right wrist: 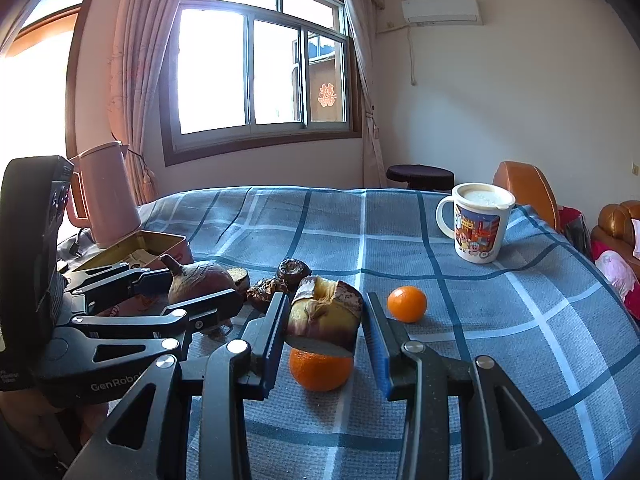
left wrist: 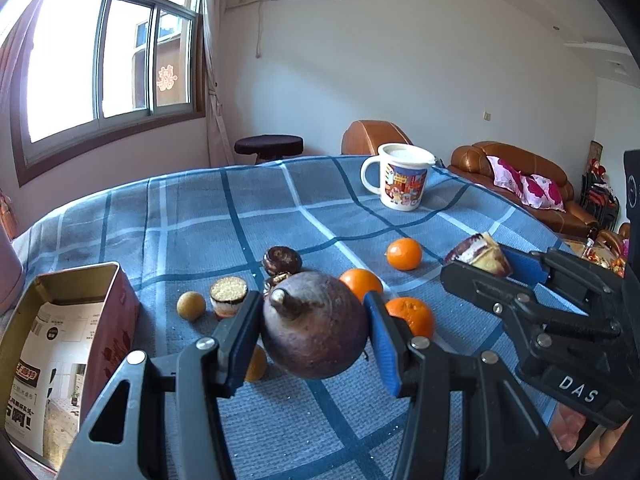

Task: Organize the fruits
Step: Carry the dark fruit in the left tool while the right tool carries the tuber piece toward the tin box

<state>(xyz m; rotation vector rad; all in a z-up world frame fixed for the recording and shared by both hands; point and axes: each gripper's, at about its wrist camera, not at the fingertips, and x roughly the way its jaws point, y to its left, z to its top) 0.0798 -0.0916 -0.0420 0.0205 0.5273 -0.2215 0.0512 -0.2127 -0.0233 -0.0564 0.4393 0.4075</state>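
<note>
Left wrist view. The left gripper (left wrist: 314, 326) is clamped on a round purple-brown fruit (left wrist: 316, 326), its stub stem tilted toward 10 o'clock; both blue pads touch the fruit's sides, and it hangs above the blue plaid tablecloth (left wrist: 192, 216). At 8 o'clock from this fruit stands an open tin box (left wrist: 68, 344), mouth facing the camera. Just beyond the fruit, from 10 to 12 o'clock, lie a small yellow-brown fruit (left wrist: 191, 305), a cut brown piece (left wrist: 228, 296) with a grainy yellow top, and a dark ridged item (left wrist: 281, 260). Three oranges show at 1 to 3 o'clock: one (left wrist: 361, 284) behind the right finger, one (left wrist: 412, 315) beside it, and one (left wrist: 404, 254) farther out. A fourth orange fruit (left wrist: 256, 364) peeks out beneath the left finger. A cartoon-print mug (left wrist: 400, 178) stands near the far table edge at 1 o'clock.

Right wrist view. The right gripper (right wrist: 326, 320) holds a cut fruit wedge (right wrist: 326, 314) with yellow flesh and dark skin; the left pad presses against it, while contact at the right pad cannot be told for certain. An orange (right wrist: 321, 370) rests on the cloth directly under the wedge. A second orange (right wrist: 407, 303) lies at 2 o'clock, apart. A pink jug (right wrist: 106, 194) stands at 10 o'clock behind the tin.
</note>
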